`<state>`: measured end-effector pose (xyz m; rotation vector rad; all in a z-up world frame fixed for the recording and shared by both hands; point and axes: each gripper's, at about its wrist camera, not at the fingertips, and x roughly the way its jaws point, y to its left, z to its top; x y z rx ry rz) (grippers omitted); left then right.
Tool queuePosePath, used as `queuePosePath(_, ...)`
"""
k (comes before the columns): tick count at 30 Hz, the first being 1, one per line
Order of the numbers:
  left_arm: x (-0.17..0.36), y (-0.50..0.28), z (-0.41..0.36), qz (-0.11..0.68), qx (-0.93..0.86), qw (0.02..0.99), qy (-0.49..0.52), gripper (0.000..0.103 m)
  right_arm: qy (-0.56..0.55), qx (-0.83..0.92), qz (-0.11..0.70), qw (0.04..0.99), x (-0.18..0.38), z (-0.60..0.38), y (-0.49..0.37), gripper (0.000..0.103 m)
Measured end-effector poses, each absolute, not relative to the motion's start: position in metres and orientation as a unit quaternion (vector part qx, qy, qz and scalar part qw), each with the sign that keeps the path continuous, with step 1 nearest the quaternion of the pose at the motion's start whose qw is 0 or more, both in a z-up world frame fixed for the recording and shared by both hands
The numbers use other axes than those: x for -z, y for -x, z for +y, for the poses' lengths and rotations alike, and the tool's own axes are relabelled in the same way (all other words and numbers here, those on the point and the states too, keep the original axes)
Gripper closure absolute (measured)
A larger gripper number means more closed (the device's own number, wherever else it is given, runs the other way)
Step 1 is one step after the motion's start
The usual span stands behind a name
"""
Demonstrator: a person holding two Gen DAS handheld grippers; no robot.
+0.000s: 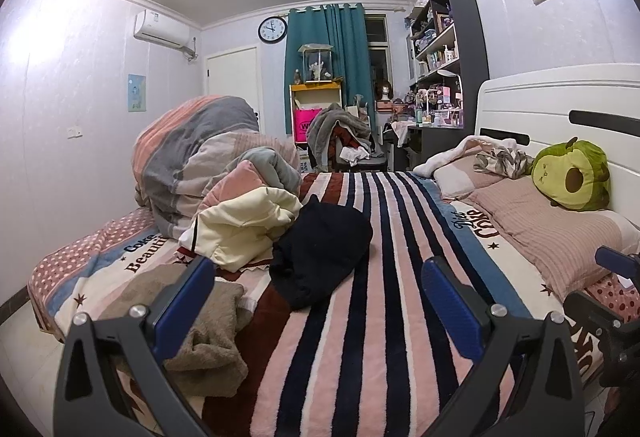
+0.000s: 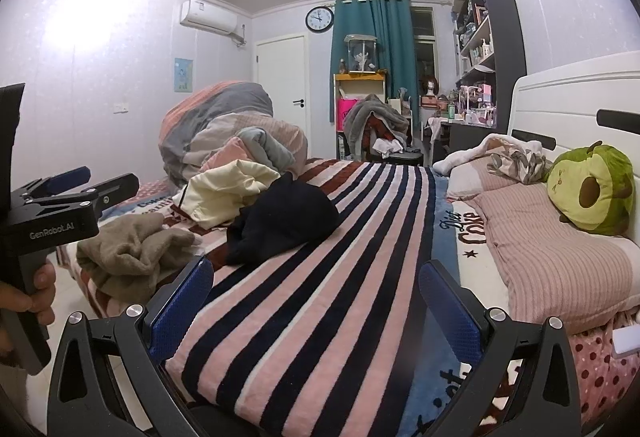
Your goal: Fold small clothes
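Left wrist view looks down the bed [image 1: 360,337] with the left gripper [image 1: 318,293] spread wide, nothing between its blue pads; the right gripper [image 2: 316,297] stands just as released over the striped blanket [image 2: 320,277]. Neither touches any cloth yet.

The small clothes lie in a loose heap toward the left side of the bed: a dark garment [image 1: 320,257] nearest the middle, a cream one [image 1: 244,229] behind it, and a tan, fuzzy piece [image 1: 200,321] right by the left gripper's left finger. A rolled duvet [image 1: 192,153] sits behind them, a pillow [image 2: 560,261] and an avocado plush [image 2: 592,193] off to the right.

From where I stand, the step is picking the first piece and bringing it onto the open stripes in the middle, which look like the best flat patch to fold on. The dark garment seems the easy choice, as it lies on top and apart from the others at its near edge. I'd take it by two far-apart points on one hem, one gripper each, lift until it hangs free, then lay it flat before any fold. It is crumpled and so dark that I cannot tell what kind of garment it is or where its edges run, so a first pinch may catch two layers. Pinching shallowly would keep the blanket out of the grip.
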<state>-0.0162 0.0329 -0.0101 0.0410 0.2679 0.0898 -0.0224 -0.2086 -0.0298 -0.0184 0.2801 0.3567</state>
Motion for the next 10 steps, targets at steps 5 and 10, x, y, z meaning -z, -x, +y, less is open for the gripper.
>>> queuePosePath(5, 0.0111, 0.0164, 0.0356, 0.135, -0.047, 0.990, -0.018, 0.001, 0.009, -0.177, 0.139, 0.974, 0.0293, -0.2088, 0.0224, 0.001)
queuePosePath(10, 0.0118, 0.0170, 0.0382, 0.137, -0.044, 0.990, -0.015, 0.001, 0.009, -0.176, 0.139, 0.974, 0.0288, -0.2088, 0.0226, 0.001)
